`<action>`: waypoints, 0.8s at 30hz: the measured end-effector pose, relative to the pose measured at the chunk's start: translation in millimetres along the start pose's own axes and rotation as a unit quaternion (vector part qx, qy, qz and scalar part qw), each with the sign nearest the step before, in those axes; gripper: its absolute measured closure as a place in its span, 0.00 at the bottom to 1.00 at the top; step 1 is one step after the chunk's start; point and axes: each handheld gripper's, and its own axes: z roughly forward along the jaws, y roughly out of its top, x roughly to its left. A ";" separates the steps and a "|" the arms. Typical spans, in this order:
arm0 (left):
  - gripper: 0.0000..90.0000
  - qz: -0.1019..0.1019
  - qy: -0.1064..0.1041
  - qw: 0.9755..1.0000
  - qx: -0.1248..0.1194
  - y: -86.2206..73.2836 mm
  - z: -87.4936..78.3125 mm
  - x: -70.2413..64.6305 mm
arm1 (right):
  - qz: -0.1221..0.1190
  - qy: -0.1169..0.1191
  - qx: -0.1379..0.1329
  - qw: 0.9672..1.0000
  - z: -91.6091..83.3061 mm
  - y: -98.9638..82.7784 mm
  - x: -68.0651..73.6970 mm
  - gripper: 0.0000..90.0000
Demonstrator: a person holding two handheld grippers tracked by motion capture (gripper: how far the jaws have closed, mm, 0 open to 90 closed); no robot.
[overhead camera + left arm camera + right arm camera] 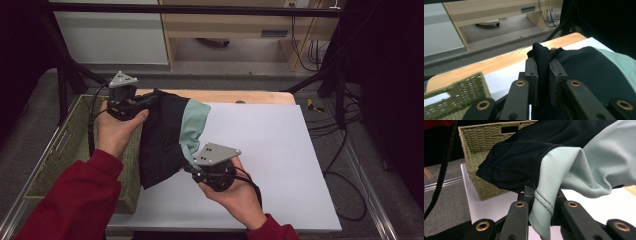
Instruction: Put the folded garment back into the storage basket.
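Observation:
A black garment with a pale mint-green panel (165, 132) hangs off the table between my two grippers. My left gripper (142, 100) is shut on a bunched black edge of the garment (543, 62), its pads pressing the cloth from both sides. Lower and nearer, my right gripper (192, 165) is shut on a stitched mint-green edge of the garment (544, 202), and the black part (516, 162) drapes over and behind its jaws. The cloth sags between the two grips, over the left part of the white sheet (270, 150).
An olive woven basket (70, 145) stands at the table's left edge, close under the hanging cloth, and the basket (486, 147) rises just behind the garment. Wooden tabletop (240, 96) lies beyond the sheet. Cables (340, 130) trail off to the right.

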 end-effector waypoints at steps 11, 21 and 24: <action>0.88 -0.013 0.024 1.000 -0.003 -0.6 -23.3 32.4 | -0.021 0.020 -0.002 1.000 28.2 27.5 7.6 0.90; 0.88 -0.020 0.037 0.999 0.008 -3.5 -31.6 63.1 | -0.022 0.034 -0.005 0.999 54.9 44.5 11.7 0.90; 0.88 -0.030 0.039 0.999 0.007 -4.3 -33.8 74.5 | -0.018 0.039 -0.010 0.999 62.6 49.7 10.2 0.90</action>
